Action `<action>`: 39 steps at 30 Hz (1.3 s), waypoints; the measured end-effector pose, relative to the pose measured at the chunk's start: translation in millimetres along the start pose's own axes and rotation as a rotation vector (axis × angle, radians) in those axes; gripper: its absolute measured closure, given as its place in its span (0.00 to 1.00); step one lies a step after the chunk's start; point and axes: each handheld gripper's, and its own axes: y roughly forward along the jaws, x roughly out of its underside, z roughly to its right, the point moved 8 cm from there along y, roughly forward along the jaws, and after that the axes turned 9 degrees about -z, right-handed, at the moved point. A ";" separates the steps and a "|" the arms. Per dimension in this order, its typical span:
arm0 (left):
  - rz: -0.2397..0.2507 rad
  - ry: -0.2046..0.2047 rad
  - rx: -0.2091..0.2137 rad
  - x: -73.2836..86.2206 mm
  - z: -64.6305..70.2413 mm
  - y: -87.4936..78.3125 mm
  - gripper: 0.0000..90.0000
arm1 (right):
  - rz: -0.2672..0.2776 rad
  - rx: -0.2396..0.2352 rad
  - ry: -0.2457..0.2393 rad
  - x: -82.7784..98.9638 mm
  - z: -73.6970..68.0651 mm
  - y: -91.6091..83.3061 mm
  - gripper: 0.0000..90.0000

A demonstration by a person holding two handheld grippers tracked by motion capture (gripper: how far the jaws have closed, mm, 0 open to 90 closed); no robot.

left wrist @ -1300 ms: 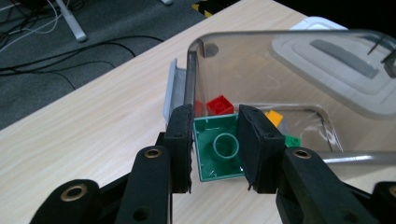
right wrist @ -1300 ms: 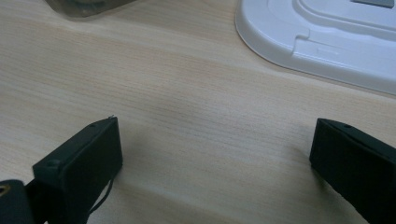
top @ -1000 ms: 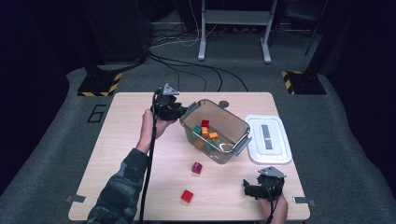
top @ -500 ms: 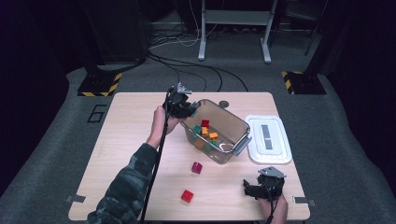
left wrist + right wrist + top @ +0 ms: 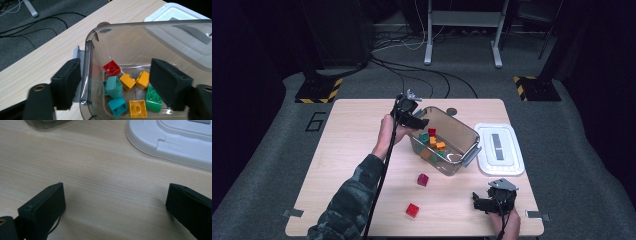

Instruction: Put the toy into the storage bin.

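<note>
Since a second ago the left tongs (image 5: 413, 116) have travelled from beside the bin's (image 5: 464, 135) near-left corner to over its rim, and their jaws have just been opening. They now stand apart astride the bin's end wall, one pad outside it by the grey clip (image 5: 77, 53), the other over the inside; whether a pad touches the wall I cannot tell. Inside the bin lie bricks: a red one (image 5: 111, 67), two orange (image 5: 127, 80), two teal (image 5: 114, 86), a yellow (image 5: 137, 108) and a green (image 5: 153, 98). The right tongs (image 5: 484, 202) have kept their place well in front of the bin, jaws wide apart over bare counter (image 5: 105, 180), holding nothing. Just right of the bin lies the white lid (image 5: 499, 148). In front of the bin two red blocks (image 5: 422, 179) lie apart on the counter.
</note>
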 end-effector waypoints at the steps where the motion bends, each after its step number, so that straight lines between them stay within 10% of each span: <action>1: 0.007 -0.001 -0.002 0.6 0.1 -3.0 0.24 | 0.000 0.000 0.000 0.0 0.0 0.0 0.02; 21: 0.071 0.010 -0.041 45.4 6.2 -51.2 0.12 | -0.001 0.000 -0.003 0.1 0.1 0.0 0.02; 39: 0.013 -0.039 0.006 108.5 28.9 -34.3 0.07 | -0.001 0.001 -0.003 0.0 0.2 0.0 0.02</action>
